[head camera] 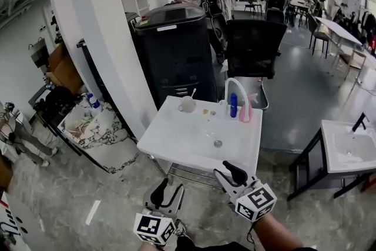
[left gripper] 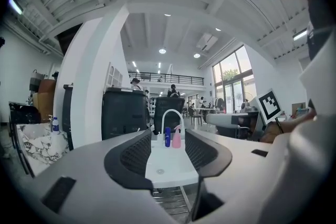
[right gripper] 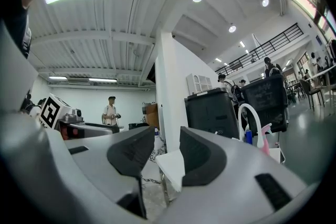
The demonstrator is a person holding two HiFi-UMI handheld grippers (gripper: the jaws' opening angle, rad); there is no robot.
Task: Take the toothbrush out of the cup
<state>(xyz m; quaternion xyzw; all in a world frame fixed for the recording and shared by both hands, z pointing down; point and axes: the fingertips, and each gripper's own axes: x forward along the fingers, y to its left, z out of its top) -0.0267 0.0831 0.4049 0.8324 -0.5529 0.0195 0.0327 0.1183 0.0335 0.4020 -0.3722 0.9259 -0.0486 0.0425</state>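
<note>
In the head view, the toothbrush (head camera: 193, 93) is seen standing in the cup (head camera: 187, 105) at the rear of the white sink (head camera: 170, 141). The left gripper (head camera: 167, 190) and right gripper (head camera: 228, 174) are held just short of its near edge.

In the left gripper view, the jaws are shown spread apart with nothing gripped.

In the right gripper view, the jaws are likewise shown apart and empty.

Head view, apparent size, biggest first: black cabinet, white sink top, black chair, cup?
1. black cabinet and white sink top: they look about equal, and the sink top is nearer the camera, so I can't rank them.
2. black chair
3. cup, by far the smallest
</note>
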